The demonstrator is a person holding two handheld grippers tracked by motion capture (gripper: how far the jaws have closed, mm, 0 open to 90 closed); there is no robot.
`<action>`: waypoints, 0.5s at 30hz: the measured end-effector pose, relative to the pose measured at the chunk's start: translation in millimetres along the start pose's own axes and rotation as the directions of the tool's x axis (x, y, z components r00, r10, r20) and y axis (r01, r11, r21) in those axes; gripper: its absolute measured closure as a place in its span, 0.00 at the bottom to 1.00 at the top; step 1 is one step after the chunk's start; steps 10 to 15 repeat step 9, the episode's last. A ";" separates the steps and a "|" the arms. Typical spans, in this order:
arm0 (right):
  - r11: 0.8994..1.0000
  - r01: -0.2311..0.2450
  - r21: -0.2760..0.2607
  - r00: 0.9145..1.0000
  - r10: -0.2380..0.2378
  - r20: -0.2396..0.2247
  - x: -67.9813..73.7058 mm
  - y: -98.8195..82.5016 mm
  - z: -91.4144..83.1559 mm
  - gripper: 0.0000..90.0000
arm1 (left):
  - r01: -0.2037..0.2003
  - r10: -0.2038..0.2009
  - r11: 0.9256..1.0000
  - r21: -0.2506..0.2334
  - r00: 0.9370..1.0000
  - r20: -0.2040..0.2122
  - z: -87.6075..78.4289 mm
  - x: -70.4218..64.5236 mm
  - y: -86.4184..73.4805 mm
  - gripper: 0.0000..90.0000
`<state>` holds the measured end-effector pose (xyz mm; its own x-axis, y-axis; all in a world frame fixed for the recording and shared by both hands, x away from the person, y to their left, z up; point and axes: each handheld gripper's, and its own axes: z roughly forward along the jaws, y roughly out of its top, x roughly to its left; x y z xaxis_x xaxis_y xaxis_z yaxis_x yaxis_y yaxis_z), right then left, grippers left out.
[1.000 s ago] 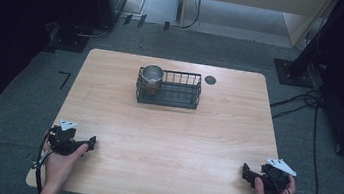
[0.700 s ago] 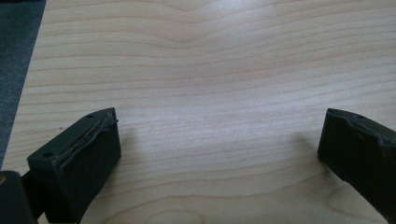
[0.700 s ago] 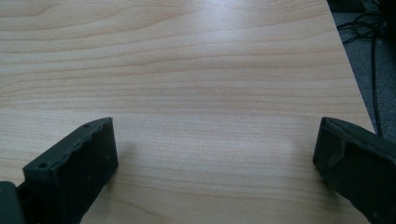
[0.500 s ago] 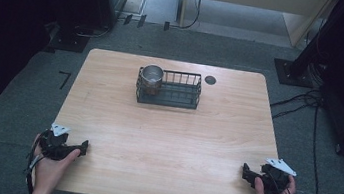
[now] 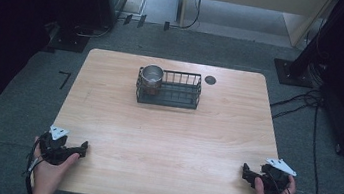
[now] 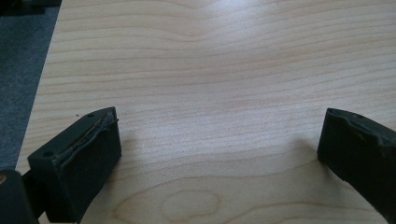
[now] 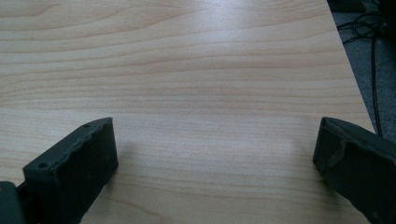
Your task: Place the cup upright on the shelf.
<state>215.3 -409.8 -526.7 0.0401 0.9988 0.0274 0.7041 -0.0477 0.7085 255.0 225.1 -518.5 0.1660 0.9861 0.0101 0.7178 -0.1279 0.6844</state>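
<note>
Wooden table (image 5: 164, 141), black wire basket (image 5: 168, 88), metal cup (image 5: 152, 75) inside left end

The bench (image 5: 165, 136) is pale wood with wavy brown grain. On it a black wire basket (image 5: 181, 90) holds a shiny silver cup (image 5: 152, 76); a small black disc (image 5: 210, 80) is set in the top. Both grippers, left (image 5: 83, 147) and right (image 5: 246, 170), are black with light grey plates. The floor (image 5: 17, 107) is grey carpet crossed by black cables (image 5: 310, 102).
</note>
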 end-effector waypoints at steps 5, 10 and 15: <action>1.000 0.000 0.000 1.000 0.000 0.000 0.0 0.0 0.0 0.00 | 0.025 -0.025 1.000 -0.001 0.999 -0.025 1.0 -2.8 0.9 0.00; 1.000 0.000 0.000 1.000 0.000 0.000 0.0 0.0 0.0 0.00 | 0.028 -0.028 1.000 0.000 0.999 -0.027 1.0 -3.1 1.1 0.00; 1.000 0.000 0.000 1.000 0.000 0.000 0.0 0.0 0.0 0.00 | 0.028 -0.028 1.000 0.000 0.999 -0.027 1.0 -3.1 1.1 0.00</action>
